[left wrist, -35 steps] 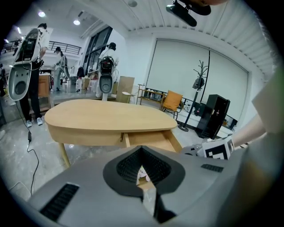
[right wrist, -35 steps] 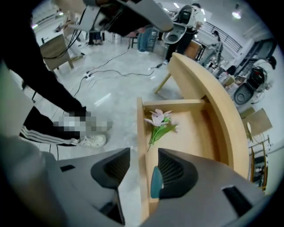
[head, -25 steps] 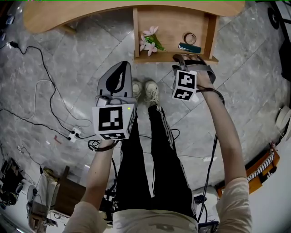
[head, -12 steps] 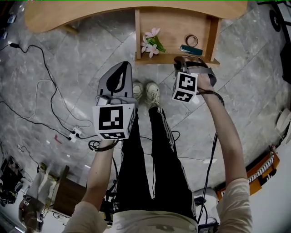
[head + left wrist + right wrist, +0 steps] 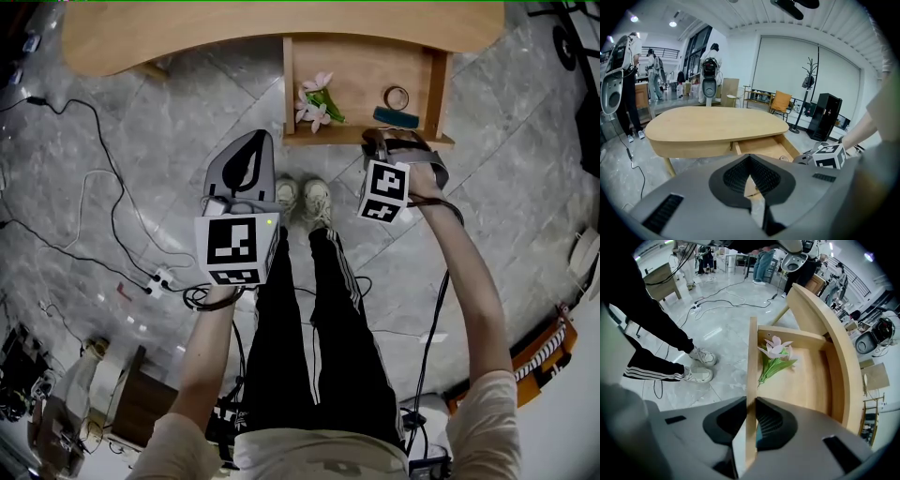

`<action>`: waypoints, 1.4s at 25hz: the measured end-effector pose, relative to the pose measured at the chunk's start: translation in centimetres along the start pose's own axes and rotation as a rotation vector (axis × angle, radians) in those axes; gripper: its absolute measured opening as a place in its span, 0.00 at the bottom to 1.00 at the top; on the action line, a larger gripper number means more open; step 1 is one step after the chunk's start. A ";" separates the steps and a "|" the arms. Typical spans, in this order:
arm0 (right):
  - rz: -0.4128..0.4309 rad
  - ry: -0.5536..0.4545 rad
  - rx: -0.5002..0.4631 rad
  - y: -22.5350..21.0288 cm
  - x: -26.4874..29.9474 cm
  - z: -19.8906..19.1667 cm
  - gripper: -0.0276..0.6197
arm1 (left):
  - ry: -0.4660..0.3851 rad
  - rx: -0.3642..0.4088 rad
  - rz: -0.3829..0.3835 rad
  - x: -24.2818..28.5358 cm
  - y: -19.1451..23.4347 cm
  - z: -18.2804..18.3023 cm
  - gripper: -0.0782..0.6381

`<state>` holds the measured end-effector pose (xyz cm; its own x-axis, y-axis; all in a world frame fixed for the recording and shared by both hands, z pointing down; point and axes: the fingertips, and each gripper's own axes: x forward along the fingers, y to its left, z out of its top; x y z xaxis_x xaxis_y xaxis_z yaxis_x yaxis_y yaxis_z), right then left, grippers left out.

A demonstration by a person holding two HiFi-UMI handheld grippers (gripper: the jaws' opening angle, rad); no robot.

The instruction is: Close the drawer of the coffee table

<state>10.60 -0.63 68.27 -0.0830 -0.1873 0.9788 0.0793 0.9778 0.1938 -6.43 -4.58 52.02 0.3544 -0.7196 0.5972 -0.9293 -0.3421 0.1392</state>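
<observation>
The wooden coffee table point(image 5: 234, 33) has its drawer point(image 5: 361, 70) pulled out toward me. Inside lie pink flowers point(image 5: 314, 98), a tape roll point(image 5: 397, 97) and a teal object point(image 5: 396, 116). My right gripper point(image 5: 375, 139) points steeply down at the drawer's front panel point(image 5: 328, 137). In the right gripper view its jaws have just been closing, and the right gripper point(image 5: 751, 401) is now shut on that front panel point(image 5: 752, 348), with the flowers point(image 5: 776, 355) beyond. My left gripper point(image 5: 255, 134) hangs over the floor with its tips together and nothing held. In its own view the left gripper point(image 5: 750, 159) faces the table point(image 5: 712, 124).
Cables and a power strip point(image 5: 155, 278) trail over the tiled floor at left. My own shoes point(image 5: 302, 197) stand just before the drawer. A coat stand point(image 5: 809, 89), chairs and several people are behind the table.
The right gripper's jaws have drawn in onto the drawer's front panel. Both hands stay in place, and the whole picture has shifted slightly downward.
</observation>
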 end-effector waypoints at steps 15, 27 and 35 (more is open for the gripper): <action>-0.008 -0.016 -0.012 -2.0 -3.7 0.5 0.15 | -0.003 -0.028 0.056 -1.9 0.9 1.9 0.12; -0.055 -0.029 0.006 -4.3 -2.2 0.5 0.15 | 0.043 -0.043 0.062 -1.2 0.4 -0.9 0.12; -0.131 -0.005 0.030 -8.5 -2.2 -0.3 0.15 | 0.052 -0.045 0.062 -0.3 0.9 -0.5 0.12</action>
<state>10.39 -8.53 64.45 -0.0957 -0.3129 0.9449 0.0382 0.9475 0.3176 -7.41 -4.36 52.36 0.2909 -0.7061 0.6457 -0.9535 -0.2694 0.1349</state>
